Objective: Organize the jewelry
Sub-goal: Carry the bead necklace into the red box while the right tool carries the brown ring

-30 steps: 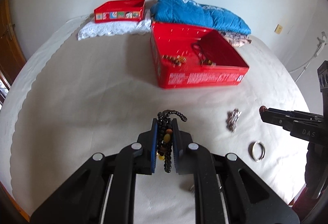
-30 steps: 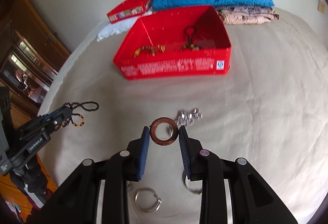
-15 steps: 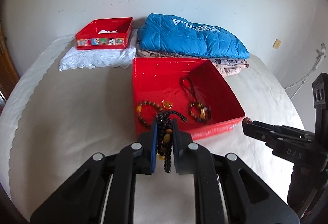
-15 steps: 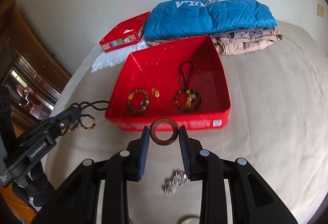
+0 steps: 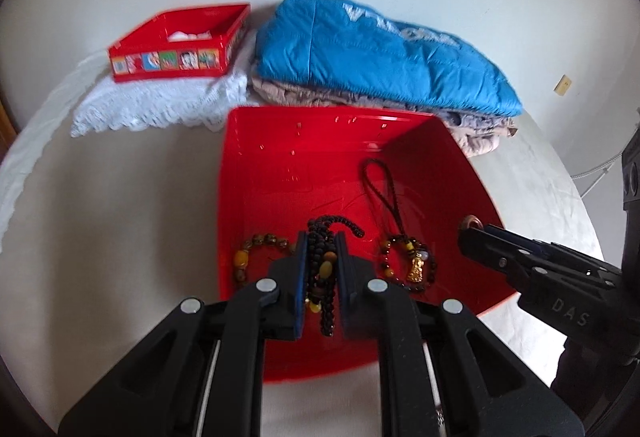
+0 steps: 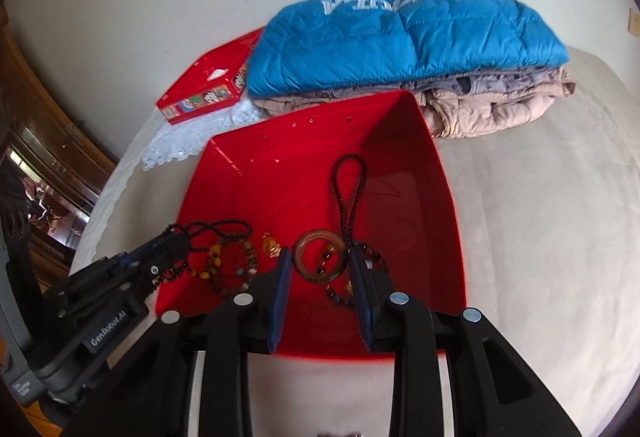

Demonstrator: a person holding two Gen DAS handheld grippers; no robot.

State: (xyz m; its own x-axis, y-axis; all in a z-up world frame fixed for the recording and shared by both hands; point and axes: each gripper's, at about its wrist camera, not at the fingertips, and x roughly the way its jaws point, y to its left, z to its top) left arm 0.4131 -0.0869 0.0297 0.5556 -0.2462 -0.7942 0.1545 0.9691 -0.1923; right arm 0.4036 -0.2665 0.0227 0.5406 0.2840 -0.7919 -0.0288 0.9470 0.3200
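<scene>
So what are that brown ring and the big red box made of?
Brown ring: looks like polished wood or resin, streaky brown with a soft sheen; hard to tell which. Big red box: probably glossy metal or plastic, with sharp reflections on its inner walls.

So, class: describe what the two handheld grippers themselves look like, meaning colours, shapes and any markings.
Both are matte black plastic with two flat fingers lined with blue ribbed pads. Silver round pivot pins dot the linkage arms. The left gripper carries a small label reading "GenRobot.AI" on its side, seen from the right wrist view. The right gripper shows raised "DAS" lettering, seen from the left wrist view. No cables or sleeves are visible.
</scene>
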